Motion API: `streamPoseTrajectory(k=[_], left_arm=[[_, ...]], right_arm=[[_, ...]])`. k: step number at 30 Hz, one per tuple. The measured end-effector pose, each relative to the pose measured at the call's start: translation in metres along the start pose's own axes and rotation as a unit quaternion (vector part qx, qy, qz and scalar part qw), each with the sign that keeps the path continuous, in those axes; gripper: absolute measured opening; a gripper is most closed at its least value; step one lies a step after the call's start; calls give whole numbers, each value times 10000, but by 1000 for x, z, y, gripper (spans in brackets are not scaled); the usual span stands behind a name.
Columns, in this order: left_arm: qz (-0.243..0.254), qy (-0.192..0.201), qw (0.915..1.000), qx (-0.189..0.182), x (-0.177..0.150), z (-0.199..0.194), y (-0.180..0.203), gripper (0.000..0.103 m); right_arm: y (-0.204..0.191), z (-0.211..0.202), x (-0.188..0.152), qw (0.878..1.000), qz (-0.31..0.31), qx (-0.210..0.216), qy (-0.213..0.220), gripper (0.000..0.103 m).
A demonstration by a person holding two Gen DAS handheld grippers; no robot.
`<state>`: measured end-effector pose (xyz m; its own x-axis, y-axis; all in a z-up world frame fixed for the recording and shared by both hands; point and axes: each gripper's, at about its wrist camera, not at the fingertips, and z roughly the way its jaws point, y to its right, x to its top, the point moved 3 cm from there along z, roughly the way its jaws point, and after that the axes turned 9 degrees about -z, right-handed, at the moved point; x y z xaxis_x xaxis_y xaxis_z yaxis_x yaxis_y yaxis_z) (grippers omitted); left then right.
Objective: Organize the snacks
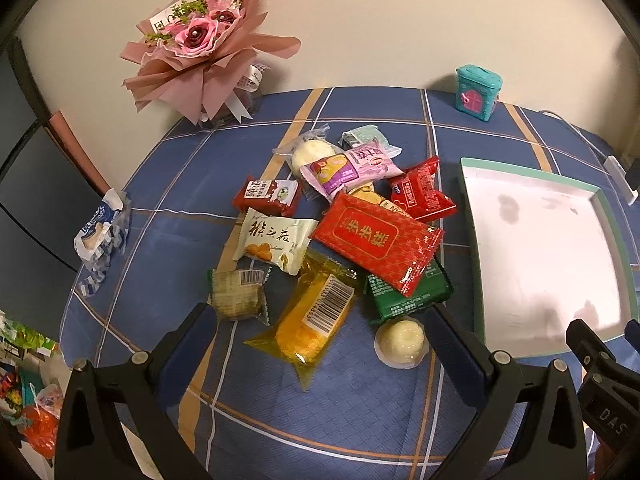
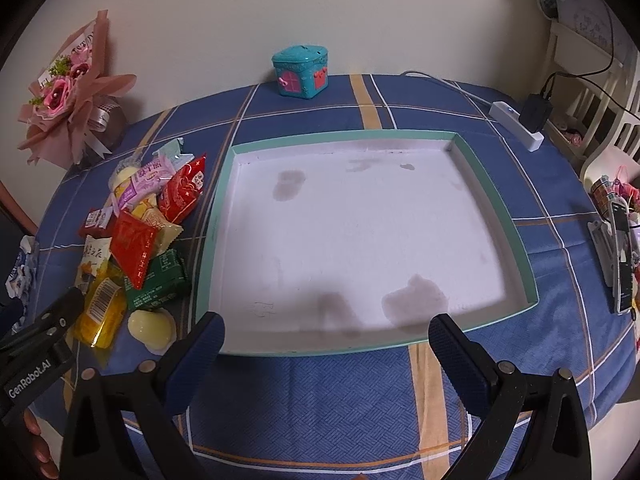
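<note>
Both grippers wide, empty: left gripper [image 1: 320, 332] over yellow cake pack [image 1: 316, 312] (light, slippery film; pinch mid-body); right gripper [image 2: 326, 340] by tray [image 2: 496, 216].

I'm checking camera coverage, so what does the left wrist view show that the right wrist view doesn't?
Only the left wrist view shows the whole snack pile, including the barcoded green-wrapped snack at its near edge. Only the right wrist view shows the entire tray, the white power strip and the phone. Both show the teal toy house, the bouquet and the plaid tablecloth.
</note>
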<state>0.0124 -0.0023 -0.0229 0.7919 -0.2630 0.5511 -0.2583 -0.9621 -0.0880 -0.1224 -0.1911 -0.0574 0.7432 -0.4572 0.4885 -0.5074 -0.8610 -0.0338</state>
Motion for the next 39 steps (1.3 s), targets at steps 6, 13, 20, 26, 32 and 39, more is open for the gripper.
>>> streamPoseTrajectory(k=[6,13,20,26,32,39], left_arm=[[2,-16,10000,-31,-1,1,0,103],[-3,-40,10000,-38,-2,2,0,103],[-9,-65,10000,-47,-3,3,0,103],[-60,-91,9999,-50,-4,4,-2,103],[-101,-125,9998,-67,-3,6,-3,103],[-106,-147,9998,-99,-3,7,-4,103]], right_arm=[[-1,-1,0,10000,-18,-2,16,103],[-1,0,0,10000,-19,6,3,103],[-2,-1,0,10000,-44,36,48,103],[-8,-4,1,9996,-114,182,157,103],[-15,-3,2,9994,-208,210,159,103],[-18,-1,0,9992,-289,241,119,103]])
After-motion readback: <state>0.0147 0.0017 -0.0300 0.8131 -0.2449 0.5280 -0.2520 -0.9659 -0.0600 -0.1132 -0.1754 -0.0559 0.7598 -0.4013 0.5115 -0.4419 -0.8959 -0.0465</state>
